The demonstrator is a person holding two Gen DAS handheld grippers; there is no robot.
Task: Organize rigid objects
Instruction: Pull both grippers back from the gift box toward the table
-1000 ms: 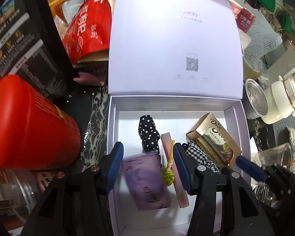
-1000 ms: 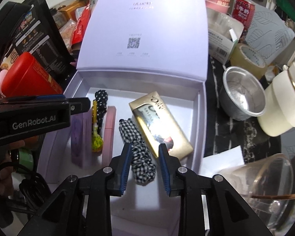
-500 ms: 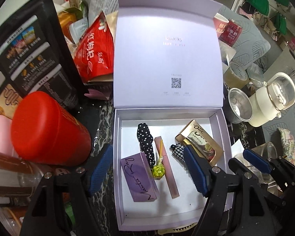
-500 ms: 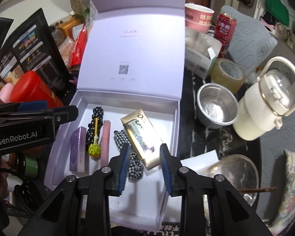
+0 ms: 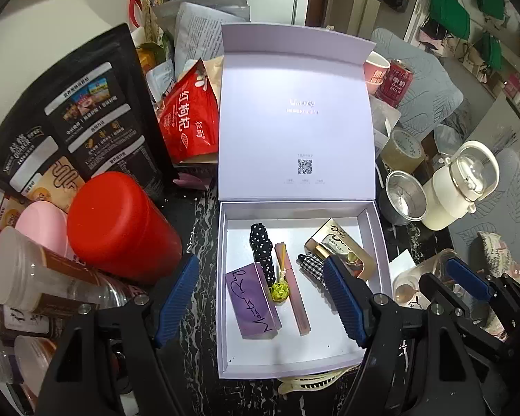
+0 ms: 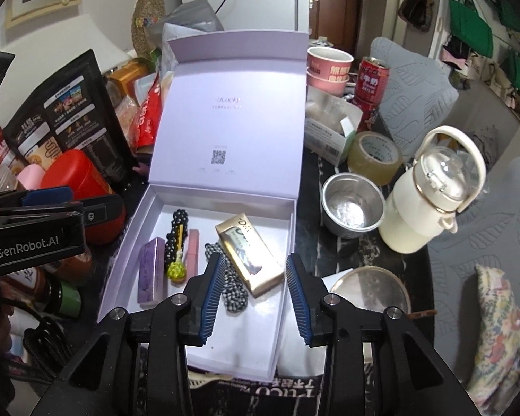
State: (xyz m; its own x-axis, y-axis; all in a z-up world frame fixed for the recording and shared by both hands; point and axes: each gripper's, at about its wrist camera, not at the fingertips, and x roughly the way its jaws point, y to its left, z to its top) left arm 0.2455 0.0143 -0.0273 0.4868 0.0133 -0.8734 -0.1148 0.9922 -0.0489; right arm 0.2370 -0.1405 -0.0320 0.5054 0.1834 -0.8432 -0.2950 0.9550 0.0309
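An open lavender gift box (image 5: 378, 239) (image 6: 128, 235) lies on the dark table with its lid upright. Inside lie a purple box (image 5: 251, 303) (image 6: 152, 272), a polka-dot hair tie (image 5: 261, 251), a pink stick (image 5: 296, 308), a yellow-green lollipop (image 5: 279, 291) (image 6: 176, 270), a checked hair tie (image 5: 310, 268) (image 6: 234, 294) and a gold chocolate box (image 5: 339, 253) (image 6: 249, 256). My left gripper (image 5: 263, 303) is open and empty above the box's front. My right gripper (image 6: 254, 294) is open and empty, raised over the box's near right part.
Left of the box stand a red canister (image 5: 121, 225), a pink cup (image 5: 45, 228) and black snack bags (image 5: 72, 121). To the right are a steel bowl (image 6: 352, 208), a cream kettle (image 6: 430, 201), tape roll (image 6: 374, 156) and a glass bowl (image 6: 367, 287). A cream hair clip (image 5: 312, 383) lies before the box.
My left gripper has let go of the purple box, opened wide and pulled back upward. My right gripper has also risen and drawn back, with its jaws spread wider.
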